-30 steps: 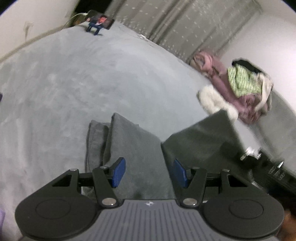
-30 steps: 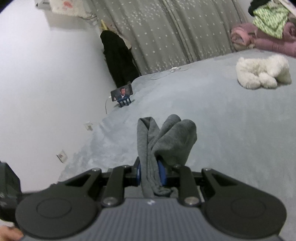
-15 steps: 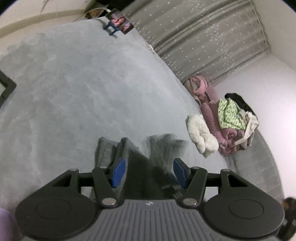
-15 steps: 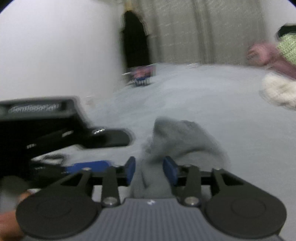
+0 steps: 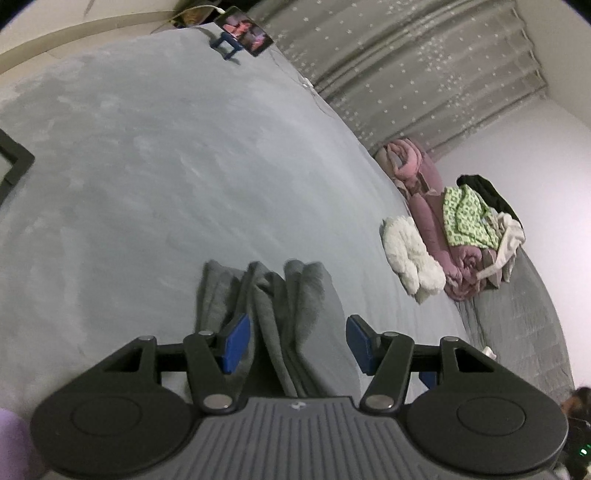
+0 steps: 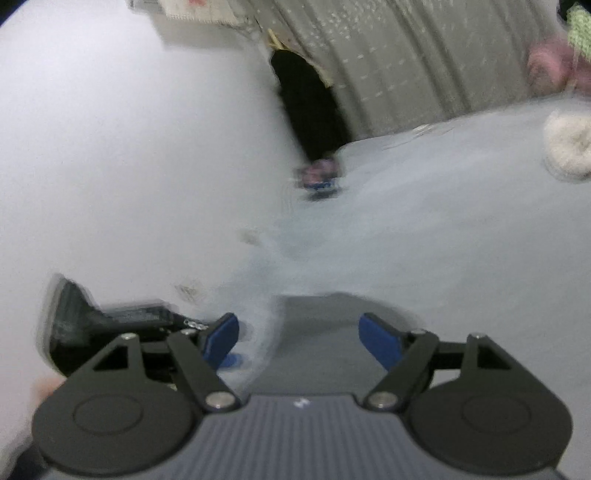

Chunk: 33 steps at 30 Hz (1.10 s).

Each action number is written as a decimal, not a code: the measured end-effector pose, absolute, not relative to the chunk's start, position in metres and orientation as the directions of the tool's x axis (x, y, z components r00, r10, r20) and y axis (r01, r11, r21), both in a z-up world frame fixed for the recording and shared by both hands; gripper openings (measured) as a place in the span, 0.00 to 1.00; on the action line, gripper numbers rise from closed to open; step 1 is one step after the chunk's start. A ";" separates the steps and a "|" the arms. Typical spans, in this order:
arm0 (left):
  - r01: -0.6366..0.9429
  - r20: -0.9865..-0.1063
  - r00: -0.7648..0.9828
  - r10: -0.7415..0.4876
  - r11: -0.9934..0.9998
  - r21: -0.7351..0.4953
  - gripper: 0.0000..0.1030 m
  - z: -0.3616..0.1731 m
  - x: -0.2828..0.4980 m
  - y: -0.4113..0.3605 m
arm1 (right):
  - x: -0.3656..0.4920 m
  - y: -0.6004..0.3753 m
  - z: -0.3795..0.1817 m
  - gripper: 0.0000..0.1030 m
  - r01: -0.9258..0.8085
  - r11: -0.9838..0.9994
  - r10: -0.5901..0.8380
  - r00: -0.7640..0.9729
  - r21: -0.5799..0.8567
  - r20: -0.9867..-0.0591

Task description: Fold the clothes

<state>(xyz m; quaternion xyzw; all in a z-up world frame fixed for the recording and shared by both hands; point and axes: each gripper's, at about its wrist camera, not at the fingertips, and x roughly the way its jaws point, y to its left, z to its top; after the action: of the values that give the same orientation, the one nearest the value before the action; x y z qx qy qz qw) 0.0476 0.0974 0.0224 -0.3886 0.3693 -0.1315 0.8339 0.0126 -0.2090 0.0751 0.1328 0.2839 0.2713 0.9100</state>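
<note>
A wide grey bed (image 5: 147, 166) fills most of both views, with a grey star-dotted curtain (image 5: 424, 66) behind it and white walls at the sides. On the bed's far right side sits a heap of clothes (image 5: 469, 221): pink, green-patterned, cream and black pieces, with a fluffy white garment (image 5: 410, 254) just beside it. A phone on a blue stand (image 5: 242, 31) rests near the far edge, its screen lit.

A folded dark grey garment (image 5: 273, 302) lies on the bed in narrow pleats, directly below the left gripper (image 5: 297, 341). That gripper's blue-padded fingers (image 5: 234, 341) stand wide apart over the cloth, gripping nothing.

The right wrist view is blurred. The right gripper (image 6: 299, 341) also has its blue fingers spread wide, empty, above a smooth grey patch of the same garment (image 6: 317, 332). The other gripper's black body shows as a smear at lower left.
</note>
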 end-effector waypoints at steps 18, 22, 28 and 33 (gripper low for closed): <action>0.015 -0.589 0.670 -0.452 0.801 -0.598 0.15 0.009 0.061 0.053 | 0.029 -0.168 0.029 0.44 -0.472 0.854 0.507 0.661 0.219 -0.552; 0.069 -0.559 0.714 -0.421 0.837 -0.543 0.13 0.020 0.058 0.050 | 0.027 -0.159 0.026 0.45 -0.474 0.856 0.504 0.677 0.205 -0.537; 0.026 -0.594 0.704 -0.388 0.851 -0.525 0.13 0.009 0.064 0.065 | 0.031 -0.158 0.028 0.43 -0.493 0.842 0.526 0.664 0.217 -0.532; 0.012 -0.587 0.720 -0.370 0.852 -0.523 0.13 0.008 0.061 0.075 | 0.030 -0.165 0.028 0.44 -0.503 0.840 0.522 0.650 0.202 -0.552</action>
<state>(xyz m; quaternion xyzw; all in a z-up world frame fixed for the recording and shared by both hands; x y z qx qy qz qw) 0.0609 0.0750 0.0084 -0.2501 0.3587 -0.1069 0.8930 0.0296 -0.1648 0.0277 0.0156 0.3085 0.2821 0.9083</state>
